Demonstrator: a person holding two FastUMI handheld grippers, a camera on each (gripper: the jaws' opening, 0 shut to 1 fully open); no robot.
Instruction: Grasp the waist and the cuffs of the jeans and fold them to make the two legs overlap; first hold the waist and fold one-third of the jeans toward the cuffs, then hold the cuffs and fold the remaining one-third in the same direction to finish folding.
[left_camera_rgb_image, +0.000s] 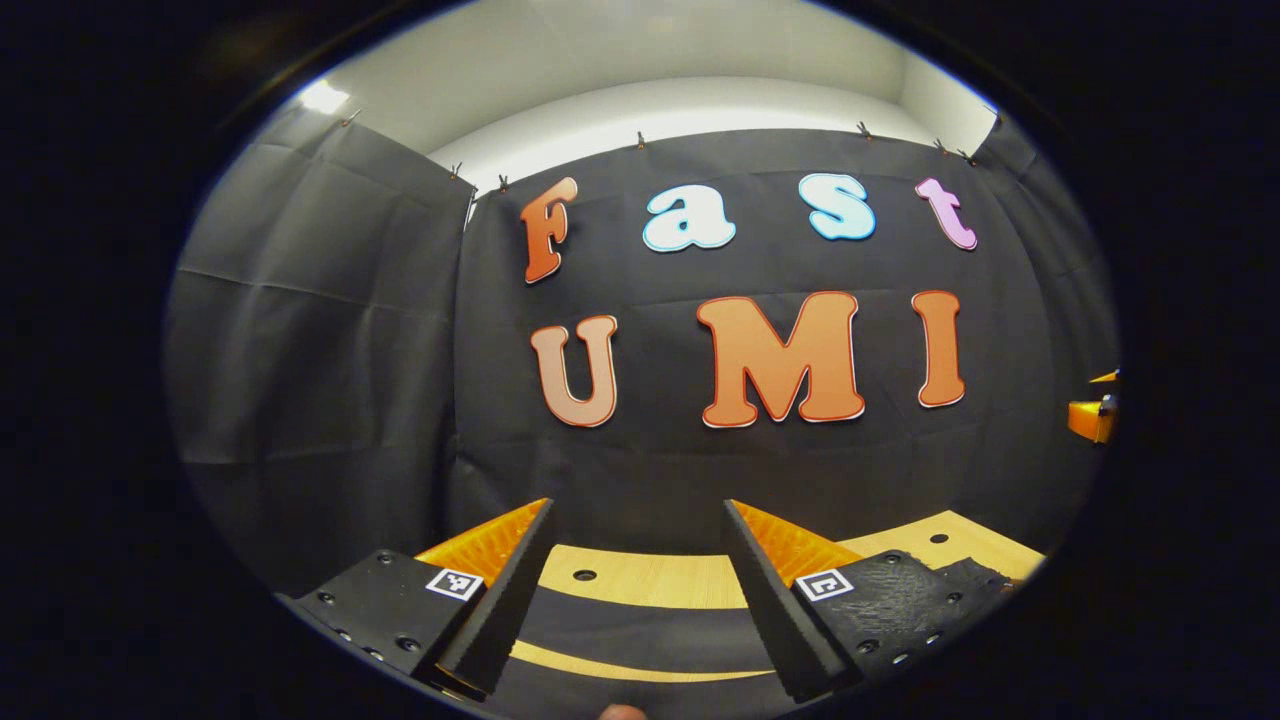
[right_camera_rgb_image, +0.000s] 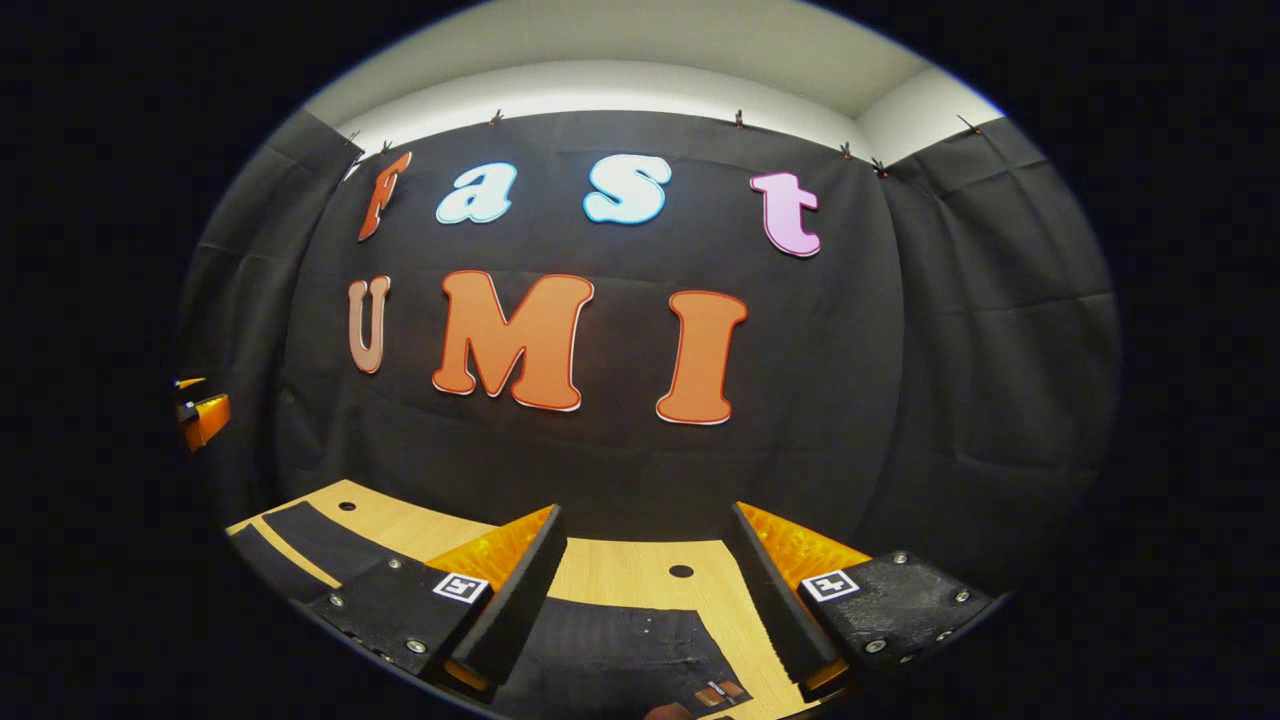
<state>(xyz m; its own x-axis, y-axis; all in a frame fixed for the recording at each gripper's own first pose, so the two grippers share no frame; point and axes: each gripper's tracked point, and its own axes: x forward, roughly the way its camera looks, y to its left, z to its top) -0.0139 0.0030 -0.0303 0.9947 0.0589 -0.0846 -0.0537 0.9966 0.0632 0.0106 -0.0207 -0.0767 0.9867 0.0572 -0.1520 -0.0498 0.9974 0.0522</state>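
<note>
Dark jeans (left_camera_rgb_image: 640, 625) lie flat on the pale wooden table (left_camera_rgb_image: 660, 580), low between the fingers of my left gripper (left_camera_rgb_image: 637, 503). That gripper is open, held above the cloth, with nothing between its fingers. In the right gripper view the jeans (right_camera_rgb_image: 620, 640) show a small leather patch (right_camera_rgb_image: 722, 690) at the near edge, and more of the dark cloth (right_camera_rgb_image: 315, 535) stretches off to the left. My right gripper (right_camera_rgb_image: 648, 510) is also open and empty above them. I cannot tell whether either gripper touches the fabric.
The table top (right_camera_rgb_image: 620, 570) has small round holes and ends at the black cloth wall behind. The other gripper shows as an orange piece at the right edge (left_camera_rgb_image: 1092, 418) of the left gripper view and the left edge (right_camera_rgb_image: 203, 415) of the right one.
</note>
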